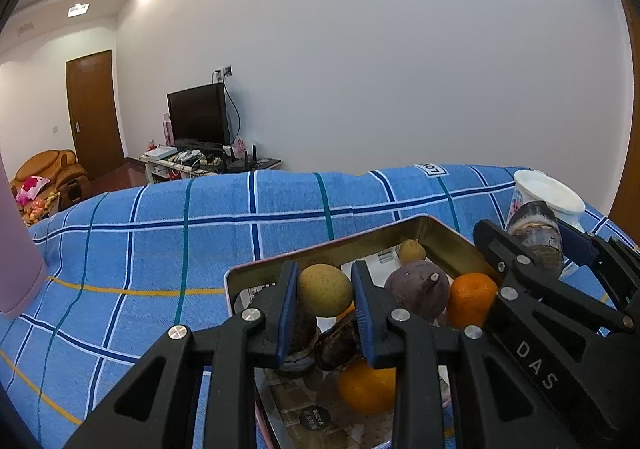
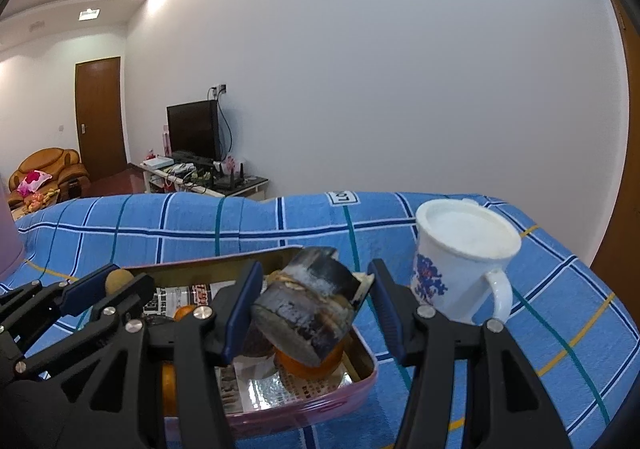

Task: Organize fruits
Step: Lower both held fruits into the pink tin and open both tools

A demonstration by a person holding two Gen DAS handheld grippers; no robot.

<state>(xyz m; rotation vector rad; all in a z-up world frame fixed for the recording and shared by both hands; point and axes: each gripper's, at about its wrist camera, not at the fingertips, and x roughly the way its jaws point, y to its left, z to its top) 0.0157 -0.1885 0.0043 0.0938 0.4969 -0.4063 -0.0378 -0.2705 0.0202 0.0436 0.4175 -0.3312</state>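
Note:
My left gripper (image 1: 325,277) is shut on a round yellow-green fruit (image 1: 324,291) and holds it over the near end of a gold metal tin (image 1: 360,239). Inside the tin lie a purple fruit (image 1: 416,285), two oranges (image 1: 470,299) (image 1: 366,385), a small yellow fruit (image 1: 412,251) and dark pieces. My right gripper (image 2: 316,273) is shut on a dark grey, sugarcane-like chunk (image 2: 304,317), tilted above the tin's right corner (image 2: 360,369). In the right wrist view the left gripper (image 2: 124,277) shows at the left edge.
The tin sits on a blue checked cloth (image 1: 160,249). A white mug with a blue pattern (image 2: 460,269) stands just right of the tin, close to my right fingers. A pink object (image 1: 16,249) rises at the far left. Behind are a white wall and a TV stand.

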